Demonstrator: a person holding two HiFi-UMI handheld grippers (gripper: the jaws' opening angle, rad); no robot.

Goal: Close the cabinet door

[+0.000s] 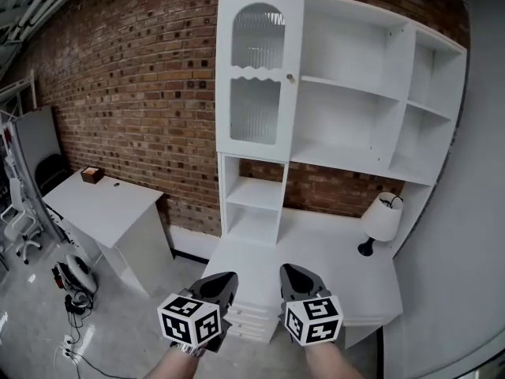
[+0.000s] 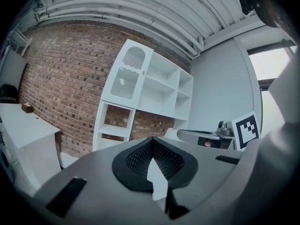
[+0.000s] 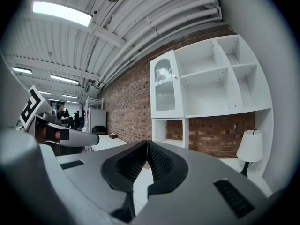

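At the bottom of the head view my two tools sit side by side over the near edge of the white desk [image 1: 331,247]. The left gripper [image 1: 225,279] and the right gripper [image 1: 292,273] both point toward the shelf unit [image 1: 355,109] on the brick wall. The cabinet door [image 1: 256,77], with ribbed glass panes, is high on the unit's left column, its small knob [image 1: 290,77] on the right edge. It is well apart from both tools, above and beyond them. Its knob edge seems to stand slightly out from the frame, so I take it as ajar, though I cannot be sure.

In the left gripper view the jaws meet at their tips with nothing between them, and only the desk shows through the notch below. The door [image 2: 127,74] sits up and left of the jaw line, far off.

In the right gripper view the jaws are also pressed together and empty. The door [image 3: 165,86] and knob [image 3: 176,77] lie above and just right of the tips, across the desk.

I judge this as the approach, with no contact made. Next I would need to raise one tool to door height, carry it forward over the desk, and press the closed tips flat on the panel near the knob side until the door seats.
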